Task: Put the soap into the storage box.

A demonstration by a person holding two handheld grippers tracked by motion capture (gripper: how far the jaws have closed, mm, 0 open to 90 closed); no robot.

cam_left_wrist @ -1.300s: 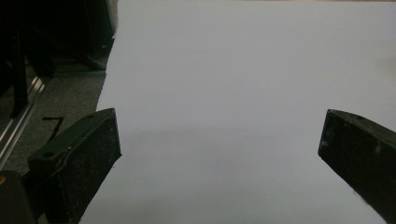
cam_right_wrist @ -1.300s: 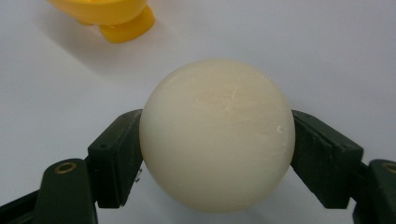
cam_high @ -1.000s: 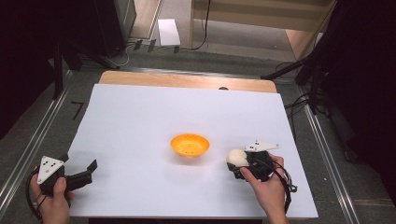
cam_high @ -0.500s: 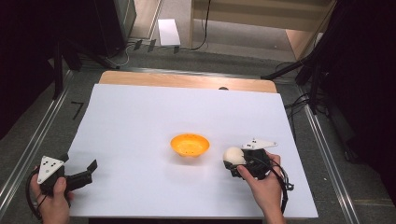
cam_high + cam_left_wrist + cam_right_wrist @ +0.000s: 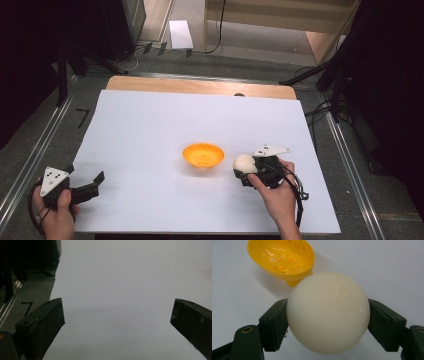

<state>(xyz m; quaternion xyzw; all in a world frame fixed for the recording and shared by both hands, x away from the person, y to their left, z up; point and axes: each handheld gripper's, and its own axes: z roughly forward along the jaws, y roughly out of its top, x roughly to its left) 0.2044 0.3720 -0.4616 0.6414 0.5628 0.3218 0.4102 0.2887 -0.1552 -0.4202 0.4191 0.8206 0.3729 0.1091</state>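
Cream-white and smooth, the ball (image 5: 328,312) sits pinched between the two black jaws of the right gripper (image 5: 246,170), each jaw pressed flat against one side of it, so the jaws are spread just as wide as the ball itself. In the high view this gripper lies toward the near right part of the white sheet (image 5: 150,125) that covers the table, with the ball (image 5: 245,163) at its left tip, just beside the orange bowl (image 5: 203,154) but apart from it. The right gripper view shows the bowl (image 5: 283,258) a little beyond the ball, with small holes in its floor and a short foot under it; whether the ball rests on the sheet or is held slightly off it I cannot tell. The step in hand looks like carrying the gripped ball to the bowl, and it seems well along, since the grip is made and the bowl is close. The next move calls for raising the ball above the rim, bringing it over the middle of the bowl, and letting the jaws part only once it is low enough not to bounce out; a round, slick ball could roll off if let go against the rim. The left gripper (image 5: 82,187) rests at the near left edge of the sheet, well apart from the bowl, its jaws spread wide with nothing but bare sheet (image 5: 120,290) between them.
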